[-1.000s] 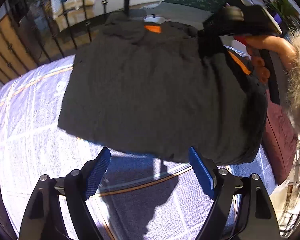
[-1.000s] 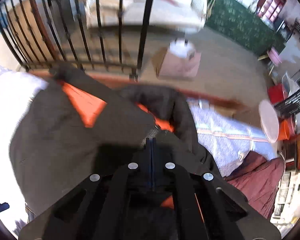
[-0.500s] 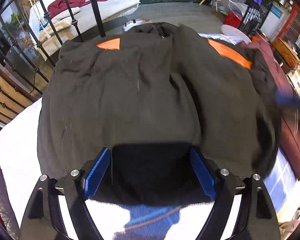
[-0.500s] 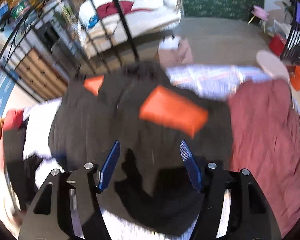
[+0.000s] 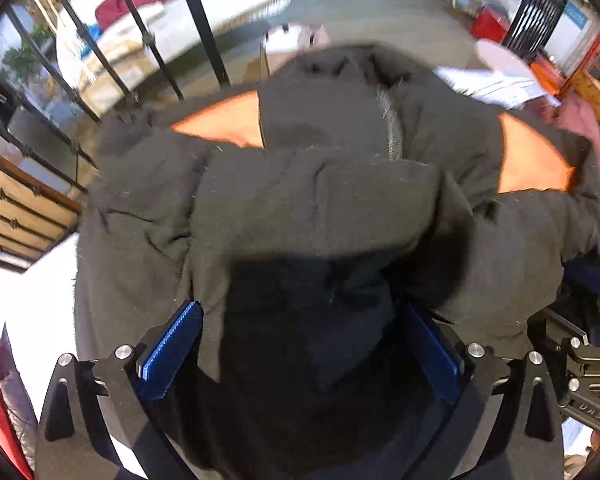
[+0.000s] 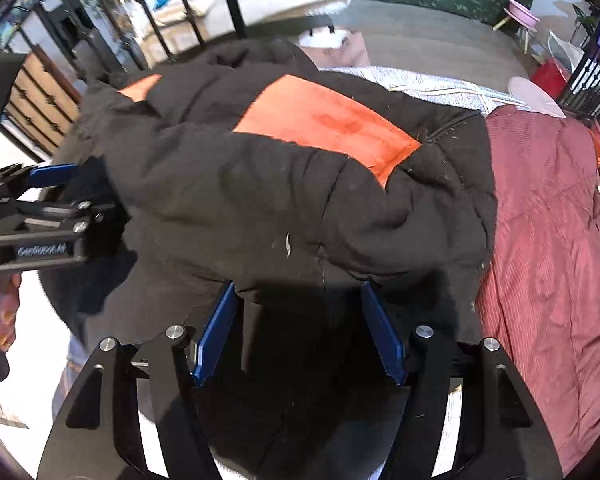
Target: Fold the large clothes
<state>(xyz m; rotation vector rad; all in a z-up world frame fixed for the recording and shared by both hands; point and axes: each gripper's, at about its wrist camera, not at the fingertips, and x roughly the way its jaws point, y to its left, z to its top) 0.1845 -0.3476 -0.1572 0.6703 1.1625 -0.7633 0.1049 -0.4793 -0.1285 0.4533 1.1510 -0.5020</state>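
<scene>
A black coat with orange patches lies folded on the bed, its upper half now doubled toward the hem. The right claw, shut on the coat a second ago, stands partly open. The left claw is opening wide, cloth between its unpressing pads; the fold looks released.

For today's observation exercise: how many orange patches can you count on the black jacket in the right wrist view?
2. A large orange patch lies on top near the middle; a smaller orange patch sits toward the upper left. Folds of the black jacket may hide others.
</scene>
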